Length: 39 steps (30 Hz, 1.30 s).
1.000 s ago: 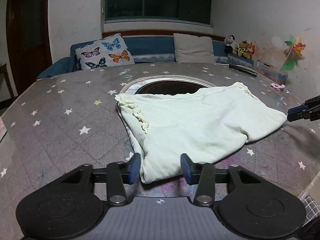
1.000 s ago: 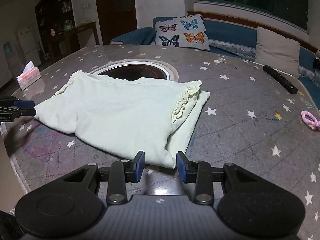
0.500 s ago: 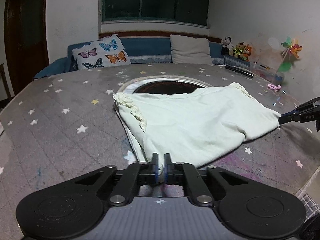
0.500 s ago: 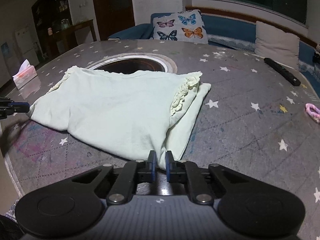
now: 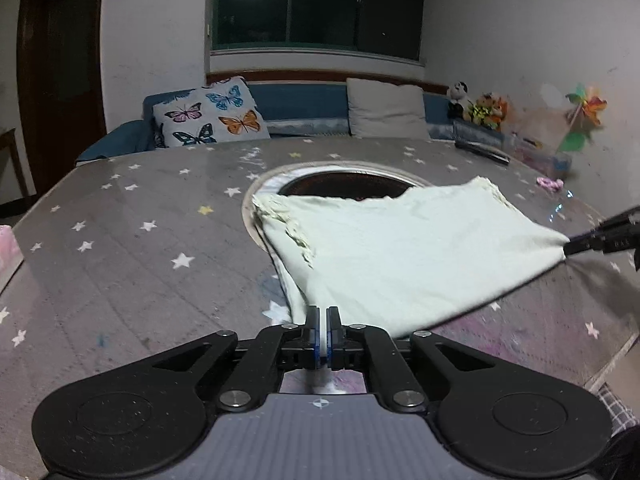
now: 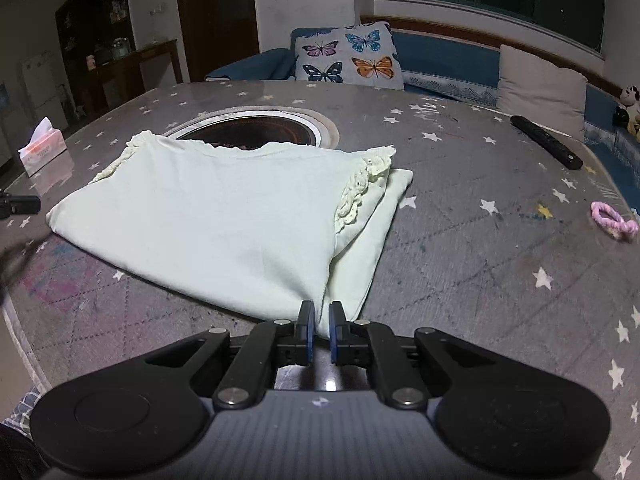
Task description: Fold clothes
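A pale green garment (image 6: 224, 216) is lying folded on the star-print table (image 6: 460, 248), its far edge overlapping the round dark inset (image 6: 248, 130) at the table's centre. All places below are given w/ ref. to that garment.

The left gripper (image 5: 323, 328) is being held at the near corner in the left wrist view, jaws almost together, w/ the corner's cloth being pinched between the blue pads; per the readings the jaws have just been opening slightly after closing, cloth between them all the while. The cloth is being drawn taut from this corner toward the far right corner, where the right gripper (image 5: 576, 245) is seen clamped on the fabric tip.

In the right wrist view the right gripper (image 6: 320, 330) is being held closed on the near corner, a fold of cloth being squeezed between its pads. The left gripper (image 6: 24, 205) is showing at the garment's left corner; contact can't be told from that view.

A ruffled trim (image 6: 360, 188) is running along the garment's right side. Beyond the garment, a butterfly pillow (image 6: 348, 58) is leaning on a blue sofa (image 6: 444, 54). To the right: a black remote (image 6: 546, 147) and a pink hair tie (image 6: 612, 222), both well apart from it. To the left, a tissue box (image 6: 42, 150) is sitting near the table edge.
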### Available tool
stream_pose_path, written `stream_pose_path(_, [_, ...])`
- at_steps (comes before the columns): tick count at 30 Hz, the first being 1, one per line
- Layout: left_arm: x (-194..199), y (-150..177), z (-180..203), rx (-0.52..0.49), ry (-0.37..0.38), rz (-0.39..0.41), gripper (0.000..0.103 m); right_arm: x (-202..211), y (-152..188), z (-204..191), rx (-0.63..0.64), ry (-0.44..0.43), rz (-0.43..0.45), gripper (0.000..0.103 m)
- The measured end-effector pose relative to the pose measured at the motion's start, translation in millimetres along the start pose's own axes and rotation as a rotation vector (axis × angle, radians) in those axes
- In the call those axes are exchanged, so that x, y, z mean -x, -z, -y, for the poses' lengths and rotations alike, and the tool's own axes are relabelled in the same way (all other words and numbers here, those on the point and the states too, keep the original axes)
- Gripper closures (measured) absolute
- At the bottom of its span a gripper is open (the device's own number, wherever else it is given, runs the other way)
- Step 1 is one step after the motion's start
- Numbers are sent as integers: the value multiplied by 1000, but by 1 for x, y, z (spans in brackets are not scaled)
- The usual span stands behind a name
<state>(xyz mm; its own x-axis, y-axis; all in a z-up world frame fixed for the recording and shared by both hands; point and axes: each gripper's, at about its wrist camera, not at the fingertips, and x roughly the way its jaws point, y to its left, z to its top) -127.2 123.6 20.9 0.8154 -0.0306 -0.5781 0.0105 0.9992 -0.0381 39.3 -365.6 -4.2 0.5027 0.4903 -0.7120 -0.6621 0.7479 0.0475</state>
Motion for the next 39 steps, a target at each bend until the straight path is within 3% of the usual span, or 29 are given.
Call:
stream_pose_path(2, [-4, 1, 2, -10, -8, -10, 73, -1, 1, 1, -6, -4, -5, 94])
stream_pose_path(3, [-7, 1, 3, -15, -15, -14, 68, -2, 2, 1, -5, -3, -6, 94])
stream_pose_path(6, [-15, 2, 4, -22, -11, -29, 63, -4, 4, 0, -9, -1, -13, 94])
stream_pose_path(8, [-20, 4, 5, -25, -6, -40, 67, -6, 4, 0, -13, 0, -18, 93])
stream_pose_path(9, [-23, 4, 4, -19, -5, -47, 76, -6, 5, 0, -13, 0, -19, 94])
stream_pose_path(10, [-25, 4, 4, -13, -3, -53, 98, -6, 5, -1, -10, 3, -18, 95])
stream_pose_path(17, [-5, 2, 1, -6, -8, -38, 98, 14, 1, -6, 23, 3, 5, 97])
stream_pose_path(22, [-5, 10, 1, -8, -11, -100, 98, 8, 14, -6, 29, -20, -74, 94])
stream_pose_path(25, [0, 3, -2, -6, -6, -92, 94, 17, 10, -5, 39, -28, -73, 91])
stream_pose_path(28, [8, -9, -2, -23, -21, -44, 74, 26, -3, -3, 53, -26, -40, 91])
stream_pose_path(30, [10, -19, 0, -28, -20, -9, 70, 28, -14, -2, 56, -21, -11, 91])
stream_pose_path(33, [5, -32, 7, -28, 0, 28, 53, 19, -26, -2, 34, -32, 25, 91])
stream_pose_path(39, [-31, -45, 27, -35, 78, 31, 46, -27, -36, -9, 6, -55, 14, 91])
